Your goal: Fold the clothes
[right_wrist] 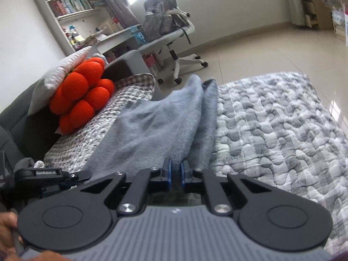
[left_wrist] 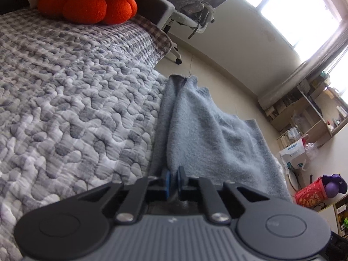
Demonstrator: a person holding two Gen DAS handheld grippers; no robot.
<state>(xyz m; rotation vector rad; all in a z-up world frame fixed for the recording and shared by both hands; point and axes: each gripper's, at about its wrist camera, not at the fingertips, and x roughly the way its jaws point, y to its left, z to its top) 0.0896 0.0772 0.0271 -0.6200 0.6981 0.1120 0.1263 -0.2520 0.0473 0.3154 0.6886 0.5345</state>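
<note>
A grey-blue fuzzy knit garment [left_wrist: 202,130] hangs stretched in folds above the bed. My left gripper [left_wrist: 173,179] is shut on one edge of it, blue pads pinching the cloth. In the right wrist view the same garment [right_wrist: 161,128] runs away from my right gripper [right_wrist: 175,173], which is shut on another edge. The left gripper's body [right_wrist: 52,174] shows at the lower left of the right wrist view, close beside the right one. The garment's far end is bunched and its shape is hidden.
A grey pebble-quilted bedspread [left_wrist: 65,113] covers the bed, also seen in the right wrist view [right_wrist: 282,130]. An orange lobed cushion [right_wrist: 82,100] and white pillow [right_wrist: 58,74] lie at the head. An office chair [right_wrist: 171,37] stands on the floor; shelves and boxes [left_wrist: 304,119] line the wall.
</note>
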